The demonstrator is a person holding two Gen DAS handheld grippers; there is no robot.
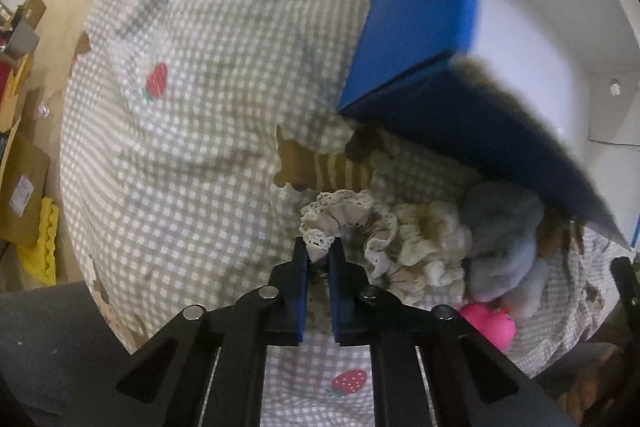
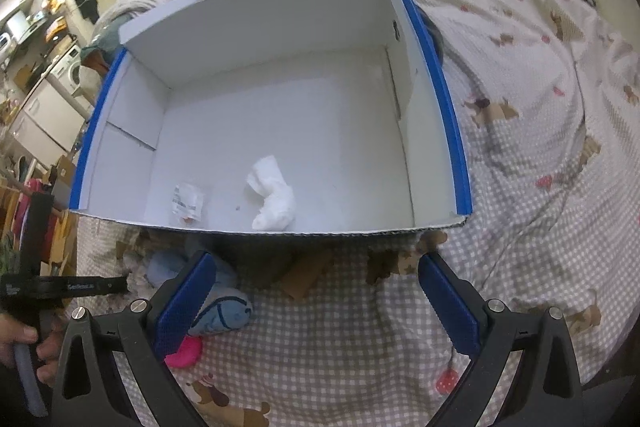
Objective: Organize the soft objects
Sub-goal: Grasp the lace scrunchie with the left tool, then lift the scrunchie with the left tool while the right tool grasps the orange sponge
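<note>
My left gripper point(image 1: 319, 254) is shut on the lace edge of a beige scrunchie point(image 1: 352, 217) lying on the checked bedspread point(image 1: 192, 131). Beside it lie a cream scrunchie point(image 1: 430, 239), a grey-blue plush point(image 1: 504, 243) and a pink soft toy point(image 1: 490, 325). The blue box point(image 1: 424, 11) stands just behind them. In the right wrist view my right gripper point(image 2: 318, 301) is open and empty in front of the box point(image 2: 456, 131), whose white inside holds a white sock point(image 2: 274, 197) and a small packet point(image 2: 187, 205). The blue plush point(image 2: 218, 301) and pink toy point(image 2: 185, 351) lie by its left finger.
The bedspread point(image 2: 520, 107) covers a bed that extends right and behind the box. Cardboard boxes point(image 1: 24, 187) and a yellow foam piece point(image 1: 44, 247) sit on the floor left of the bed. A hand point(image 2: 24, 343) holds the other gripper's handle at the left.
</note>
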